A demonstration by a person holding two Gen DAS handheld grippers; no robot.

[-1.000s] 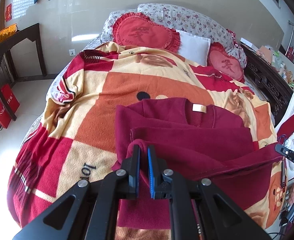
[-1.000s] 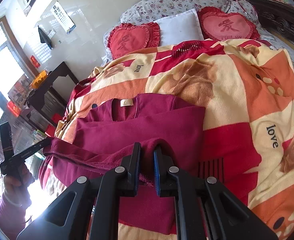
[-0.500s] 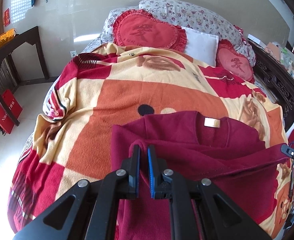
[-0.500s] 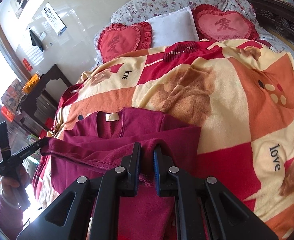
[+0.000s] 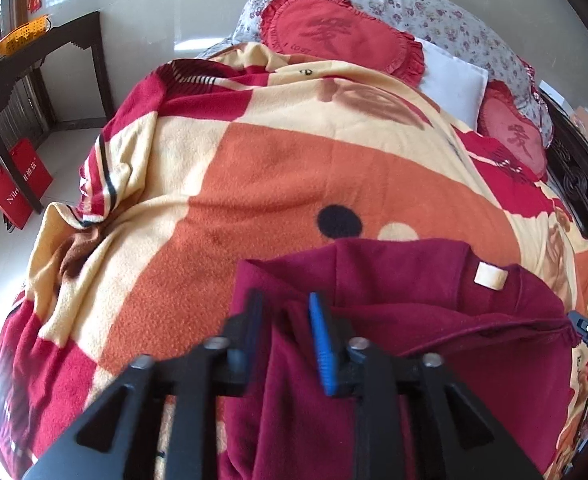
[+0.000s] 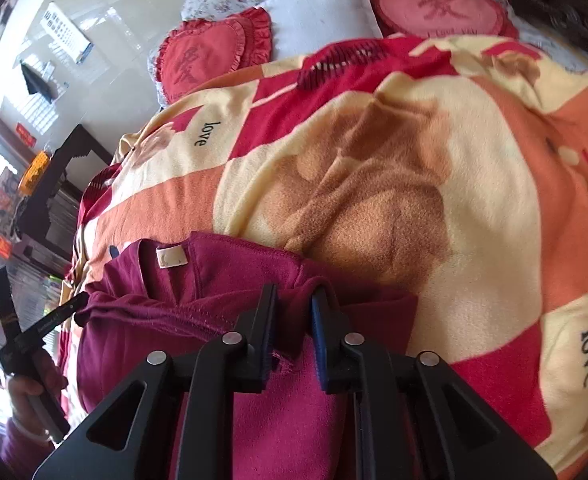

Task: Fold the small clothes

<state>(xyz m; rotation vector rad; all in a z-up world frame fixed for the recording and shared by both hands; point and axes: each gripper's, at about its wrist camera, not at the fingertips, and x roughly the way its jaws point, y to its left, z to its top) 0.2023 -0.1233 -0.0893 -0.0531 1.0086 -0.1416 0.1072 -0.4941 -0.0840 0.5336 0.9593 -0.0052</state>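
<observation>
One maroon fleece top, partly folded, lying on the blanket at the near edge of the bed, collar toward the pillows; one cream neck label, its print unreadable. One checked blanket in orange, cream and red, with the word "love" legible twice in the right wrist view. Two red heart cushions, each with one embroidered character and small lettering too fine to read; one white pillow between them; floral pillows behind, number unclear. One dark side table beside the bed, carrying one orange basket; one red bag below it, white print only partly legible. Left gripper: jaws opening, a fold of the top between them, pads not pressing it. Right gripper: jaws look slightly parted but clamp a bunched hem edge of the top. One hand, partly cut off at the frame edge, holding the left gripper's handle. Lower part of the top hidden behind both grippers.
</observation>
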